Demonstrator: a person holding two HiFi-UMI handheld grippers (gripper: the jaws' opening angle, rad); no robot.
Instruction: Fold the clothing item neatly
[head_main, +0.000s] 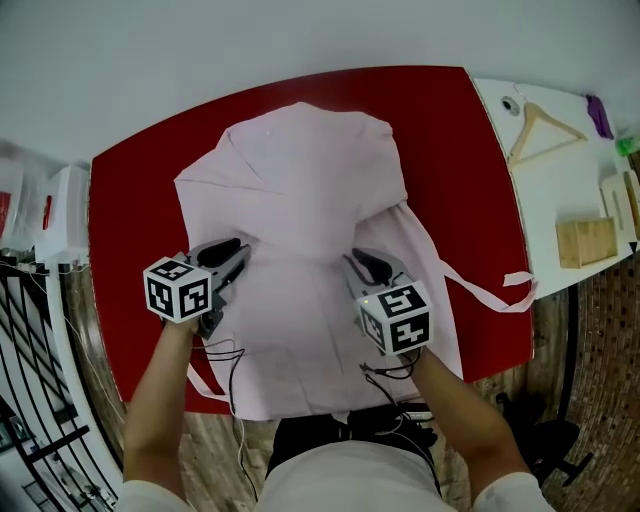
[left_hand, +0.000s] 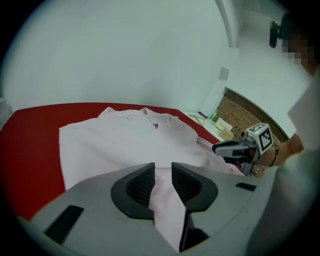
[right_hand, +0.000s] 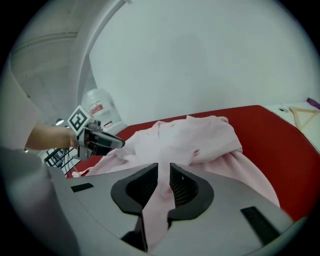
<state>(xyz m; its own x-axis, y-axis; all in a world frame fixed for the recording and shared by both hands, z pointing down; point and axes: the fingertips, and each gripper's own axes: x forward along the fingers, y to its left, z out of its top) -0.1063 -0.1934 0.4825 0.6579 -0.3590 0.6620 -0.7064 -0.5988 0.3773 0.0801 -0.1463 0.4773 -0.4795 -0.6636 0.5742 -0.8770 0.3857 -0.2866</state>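
Well, left gripper (head_main: 243, 252) and right gripper (head_main: 352, 258) jaws stand apart, pink shirt (head_main: 300, 190) fabric between; bottle (right_hand: 100, 112) label unreadable.

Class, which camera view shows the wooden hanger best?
The head view: the whole wooden hanger lies on the white side table. The right gripper view catches only part of it at its right edge; the left gripper view shows none clearly.

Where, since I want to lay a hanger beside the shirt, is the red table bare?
Bare red table shows in a strip left of the shirt, a wider patch right of it toward the white side table, and a band along the far edge. The middle is crowded: shirt, left tongs, right tongs.
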